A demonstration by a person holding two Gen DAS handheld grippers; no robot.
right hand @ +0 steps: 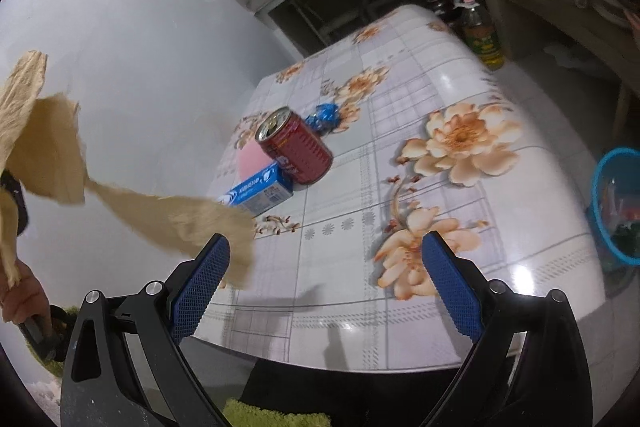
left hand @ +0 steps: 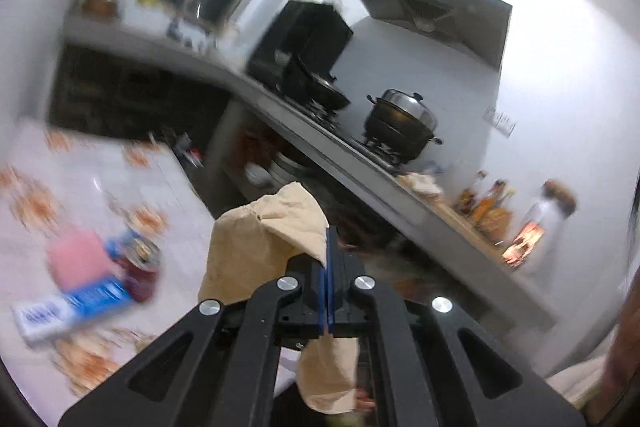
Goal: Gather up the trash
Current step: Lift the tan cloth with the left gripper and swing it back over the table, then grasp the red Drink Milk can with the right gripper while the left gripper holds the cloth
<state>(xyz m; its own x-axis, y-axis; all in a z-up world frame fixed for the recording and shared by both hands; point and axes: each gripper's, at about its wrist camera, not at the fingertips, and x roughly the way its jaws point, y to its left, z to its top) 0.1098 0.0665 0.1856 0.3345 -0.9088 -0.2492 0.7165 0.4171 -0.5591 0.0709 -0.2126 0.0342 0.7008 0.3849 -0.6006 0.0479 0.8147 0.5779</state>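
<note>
The paper (right hand: 176, 215) is tan. The can (right hand: 298, 147) is dark red, the box (right hand: 260, 193) blue and white. Orange flowers pattern the pale grey-checked tablecloth (right hand: 460, 195). The basket (right hand: 618, 203) is bright blue.

Pinched between the left gripper's (left hand: 327, 267) matt black fingers with blue pads is a crumpled tan paper sheet (left hand: 256, 239), rough and dull. Ahead of the right gripper (right hand: 326, 267), whose blue pads (right hand: 450, 287) are mesh-textured, lies a glossy floral table covering (right hand: 460, 195). On it lie a shiny metal can (right hand: 296, 147) and a smooth cardboard box (right hand: 260, 193).
</note>
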